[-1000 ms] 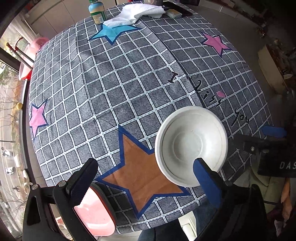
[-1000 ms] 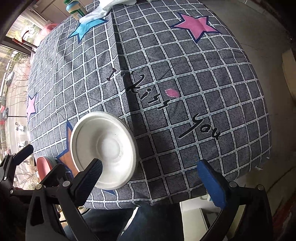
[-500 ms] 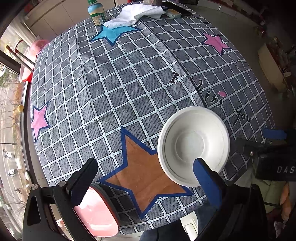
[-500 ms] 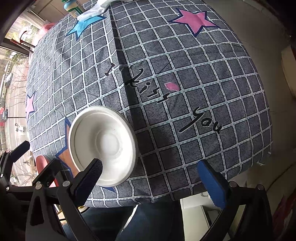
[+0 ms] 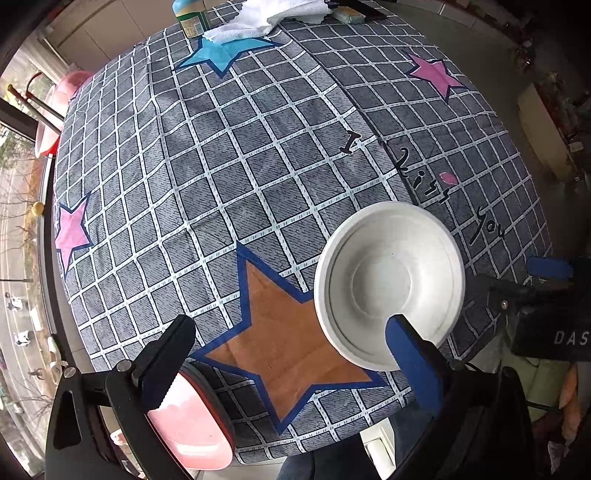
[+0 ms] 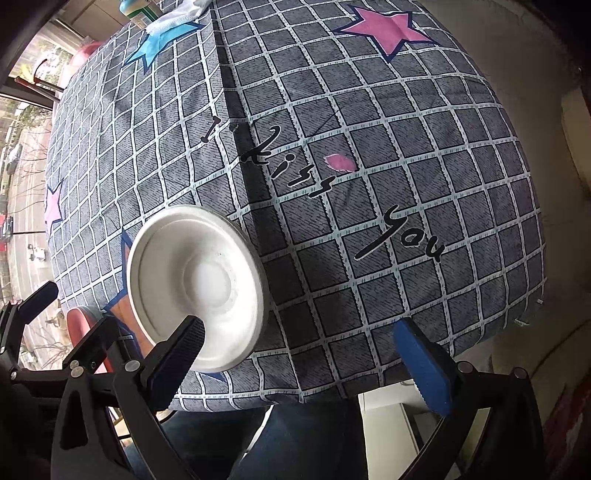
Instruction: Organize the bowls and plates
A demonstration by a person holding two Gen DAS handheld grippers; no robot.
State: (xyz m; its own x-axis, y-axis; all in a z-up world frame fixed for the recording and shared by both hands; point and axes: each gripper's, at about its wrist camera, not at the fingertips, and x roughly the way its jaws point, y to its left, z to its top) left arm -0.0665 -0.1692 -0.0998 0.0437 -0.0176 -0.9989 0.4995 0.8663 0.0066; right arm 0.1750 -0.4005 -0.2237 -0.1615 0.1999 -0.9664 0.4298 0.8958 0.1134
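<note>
A white bowl (image 5: pixel 388 284) sits upright near the front edge of the checked tablecloth (image 5: pixel 229 177), beside an orange star. It also shows in the right wrist view (image 6: pixel 195 284). My left gripper (image 5: pixel 291 354) is open above the front edge, its right finger over the bowl's near rim, empty. My right gripper (image 6: pixel 299 354) is open and empty, its left finger over the bowl's near rim. A pink plate-like object (image 5: pixel 192 428) lies below the table edge under my left finger; it shows at the left of the right wrist view (image 6: pixel 83 328).
A green-capped bottle (image 5: pixel 190 14), a white cloth (image 5: pixel 266 16) and a small packet (image 5: pixel 349 13) lie at the table's far side. A pink chair (image 5: pixel 55 107) stands at the far left. The person's legs (image 6: pixel 295 439) are under the front edge.
Both grippers have drifted slightly toward the table. The bowl has stayed in place and the jaws have stayed open.
</note>
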